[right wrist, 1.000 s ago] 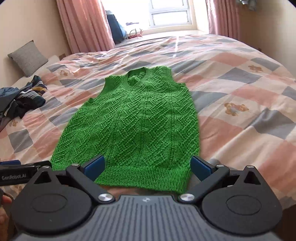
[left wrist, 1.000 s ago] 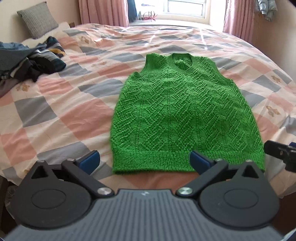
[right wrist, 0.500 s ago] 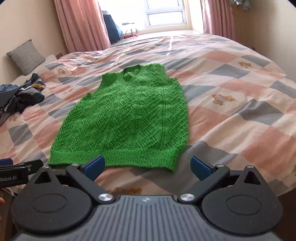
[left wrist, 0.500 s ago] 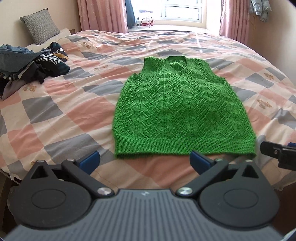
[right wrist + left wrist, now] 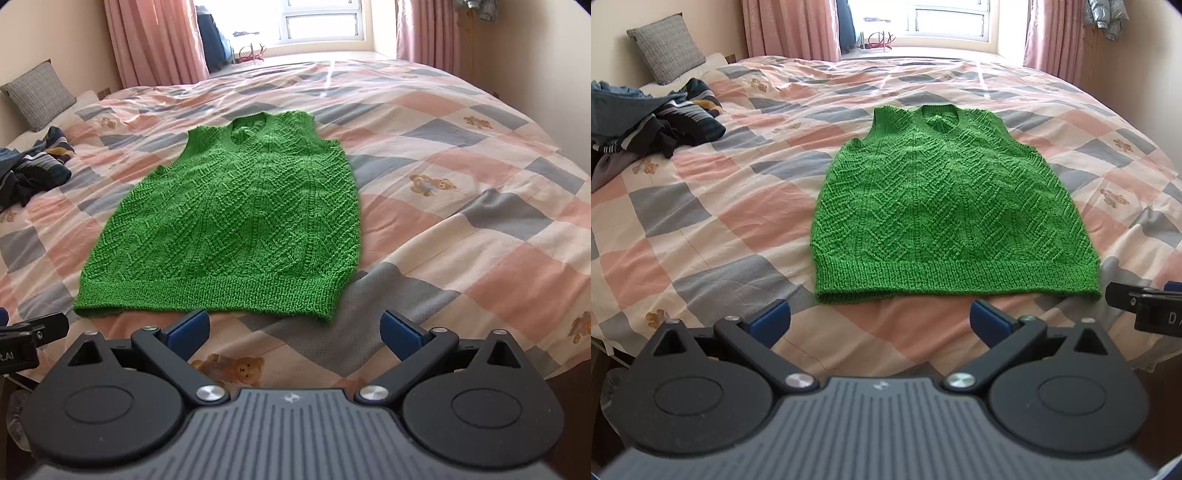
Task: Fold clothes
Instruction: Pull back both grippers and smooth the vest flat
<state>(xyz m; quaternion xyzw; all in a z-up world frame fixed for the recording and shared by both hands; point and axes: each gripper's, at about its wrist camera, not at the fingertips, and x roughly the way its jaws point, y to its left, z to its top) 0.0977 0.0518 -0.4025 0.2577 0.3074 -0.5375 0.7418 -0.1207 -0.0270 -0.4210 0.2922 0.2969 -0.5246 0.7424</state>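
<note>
A green knitted vest (image 5: 945,206) (image 5: 236,229) lies flat on the bed, neck toward the window and ribbed hem toward me. My left gripper (image 5: 881,323) hovers open just short of the hem, in front of its left half, with nothing between its blue fingertips. My right gripper (image 5: 295,328) is also open and empty, in front of the hem's right corner. Neither gripper touches the vest. Each gripper's tip shows at the edge of the other's view.
The bed carries a checked pink, grey and cream quilt (image 5: 701,206) (image 5: 461,192). A heap of dark and striped clothes (image 5: 646,125) (image 5: 33,170) lies at the far left beside a grey pillow (image 5: 665,48). Pink curtains and a window stand behind the bed.
Both grippers have drawn back from the vest's hem toward the bed's near edge and risen a little. The vest lies as before. Both stayed open.
</note>
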